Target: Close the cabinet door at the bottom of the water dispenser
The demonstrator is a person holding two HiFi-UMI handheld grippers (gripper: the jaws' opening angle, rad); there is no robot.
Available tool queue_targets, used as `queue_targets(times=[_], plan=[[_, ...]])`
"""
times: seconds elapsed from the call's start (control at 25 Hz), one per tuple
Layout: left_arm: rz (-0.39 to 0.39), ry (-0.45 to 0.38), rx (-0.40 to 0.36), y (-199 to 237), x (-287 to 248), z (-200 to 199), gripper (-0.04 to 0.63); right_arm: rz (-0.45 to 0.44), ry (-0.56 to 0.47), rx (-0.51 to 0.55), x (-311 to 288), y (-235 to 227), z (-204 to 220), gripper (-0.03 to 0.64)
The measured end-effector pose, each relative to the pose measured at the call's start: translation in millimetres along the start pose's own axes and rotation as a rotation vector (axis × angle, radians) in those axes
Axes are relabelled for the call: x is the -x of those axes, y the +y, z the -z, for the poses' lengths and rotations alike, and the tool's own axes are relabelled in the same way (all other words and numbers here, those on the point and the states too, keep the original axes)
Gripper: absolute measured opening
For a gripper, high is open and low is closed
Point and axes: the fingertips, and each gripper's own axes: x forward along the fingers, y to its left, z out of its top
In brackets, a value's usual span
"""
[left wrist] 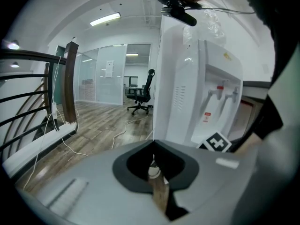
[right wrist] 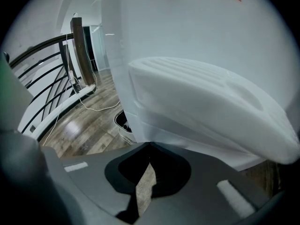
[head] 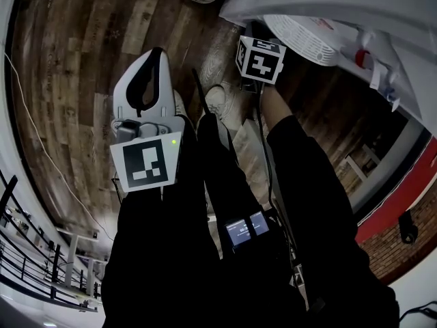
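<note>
The white water dispenser (left wrist: pixel 197 88) stands to the right of my left gripper (left wrist: pixel 152 143), whose jaws are shut on nothing. Its red tap (left wrist: pixel 218 89) and drip tray (head: pixel 300 36) face the right side. My right gripper (right wrist: pixel 150 144) is shut and empty, held close under the ribbed white drip tray (right wrist: pixel 211 107) against the dispenser's body (right wrist: pixel 187 27). In the head view the left gripper (head: pixel 158 52) hangs over the wooden floor, and the right gripper's marker cube (head: pixel 259 59) sits at the dispenser's edge (head: pixel 328 5). I cannot make out the bottom cabinet door.
A black railing with a wooden post (left wrist: pixel 70 83) runs along the left. An office chair (left wrist: pixel 140 95) stands far back, and white cables (left wrist: pixel 124 132) trail over the floor. A round white object (right wrist: pixel 123 122) lies on the floor beside the dispenser. The person's black-clad legs (head: pixel 218 238) fill the lower head view.
</note>
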Motion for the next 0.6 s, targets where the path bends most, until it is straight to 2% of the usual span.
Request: queue_targets(times=[0.16, 0.28, 0.4, 0.6], plan=[[0.001, -0.012, -0.009, -2.0, -1.9, -3.0, 0.008, -0.021, 0.012, 0.012, -0.5, -1.8, -0.1, -0.003], [0.003, -0.027, -0.010, -3.5, -0.2, -13.1, 0.007, -0.063, -0.027, -0.028, 12.9, 3.5, -13.1, -0.003], [0.004, -0.057, -0.007, -3.7, 7.6, -38.3, 0.008, -0.146, -0.085, -0.085, 51.0, 21.6, -28.2, -0.002], [0.018, -0.115, -0.049, -9.9, 36.8, -108.3, 0.008, -0.343, -0.158, -0.036, 152.9, 70.4, -54.3, -0.002]])
